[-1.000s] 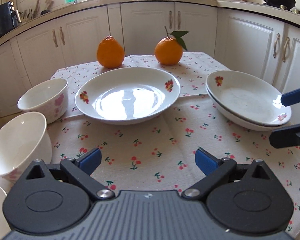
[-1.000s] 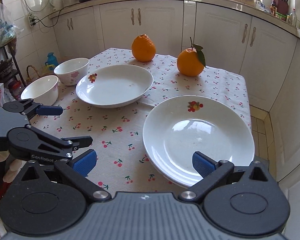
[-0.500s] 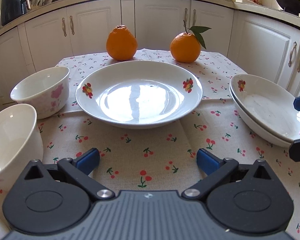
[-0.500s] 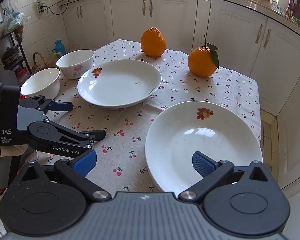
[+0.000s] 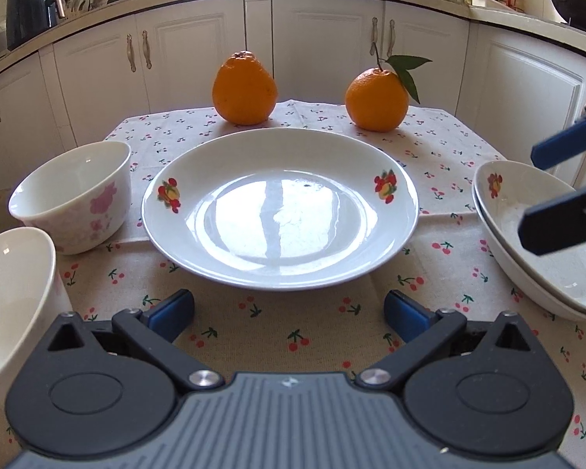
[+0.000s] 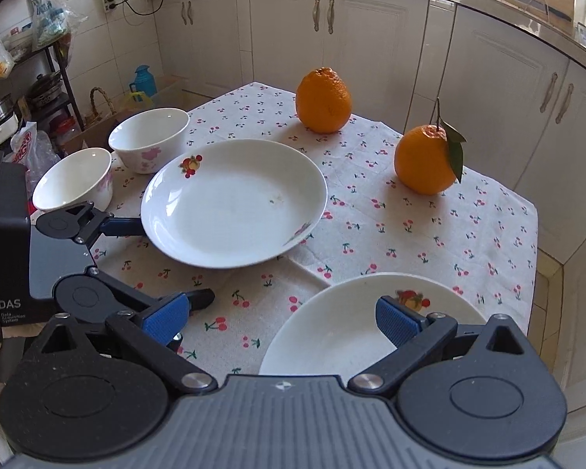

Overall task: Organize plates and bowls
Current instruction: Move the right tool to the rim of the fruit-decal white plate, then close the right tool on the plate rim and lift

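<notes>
Left gripper (image 5: 289,310) sits low at the near edge of the worktop (image 5: 277,336), jaws wide open and empty, aimed straight at the lone plate (image 5: 279,211). The plate lies dead ahead, centred between the jaws, near rim just beyond the tips but not yet between them. In the right wrist view one finger looks almost touching the plate's left rim; contact cannot be told.

Right gripper (image 6: 281,318) is also wide open and empty, hovering over the plate stack (image 5: 535,242) at the right. The lone plate is well to its left, so the left gripper is nearer.

Two bowls (image 5: 74,195) sit left of the plate, apart from it. Two oranges (image 5: 244,88) sit at the far side.

Judgement: the next move is probably a rim pinch. The plate is round and has no long axis, so the near rim is the likely hold and height is what counts, since the rim sits shallow on the cloth.
</notes>
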A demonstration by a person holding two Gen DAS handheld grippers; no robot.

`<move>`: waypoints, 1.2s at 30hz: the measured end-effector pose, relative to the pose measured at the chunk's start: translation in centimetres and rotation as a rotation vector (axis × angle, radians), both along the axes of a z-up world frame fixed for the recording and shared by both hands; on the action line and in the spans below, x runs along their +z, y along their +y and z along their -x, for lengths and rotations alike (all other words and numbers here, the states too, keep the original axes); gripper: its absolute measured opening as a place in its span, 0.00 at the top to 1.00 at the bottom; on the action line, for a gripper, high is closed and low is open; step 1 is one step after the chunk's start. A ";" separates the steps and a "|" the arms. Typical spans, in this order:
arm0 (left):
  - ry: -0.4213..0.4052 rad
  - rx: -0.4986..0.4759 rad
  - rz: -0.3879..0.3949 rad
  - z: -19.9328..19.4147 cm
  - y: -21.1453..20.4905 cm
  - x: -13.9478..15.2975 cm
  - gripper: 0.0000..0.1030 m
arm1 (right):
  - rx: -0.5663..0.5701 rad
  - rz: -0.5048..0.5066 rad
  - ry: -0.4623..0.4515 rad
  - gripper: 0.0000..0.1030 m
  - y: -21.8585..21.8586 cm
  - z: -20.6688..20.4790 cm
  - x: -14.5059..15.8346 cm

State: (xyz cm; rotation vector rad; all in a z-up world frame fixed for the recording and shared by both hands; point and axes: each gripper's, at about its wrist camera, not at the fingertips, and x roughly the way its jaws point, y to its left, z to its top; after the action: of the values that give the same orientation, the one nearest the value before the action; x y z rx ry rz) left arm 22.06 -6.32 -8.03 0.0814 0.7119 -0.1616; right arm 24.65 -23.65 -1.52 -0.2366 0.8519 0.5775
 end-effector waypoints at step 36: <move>-0.012 -0.021 0.028 -0.8 0.8 0.4 0.17 | 0.305 -0.111 0.204 0.32 7.8 -20.0 -4.8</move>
State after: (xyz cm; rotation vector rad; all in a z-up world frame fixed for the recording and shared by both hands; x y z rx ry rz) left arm 22.85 -5.52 -7.63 0.0634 0.6967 -0.1908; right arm 44.64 -15.85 -6.32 -0.2100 0.9846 0.9439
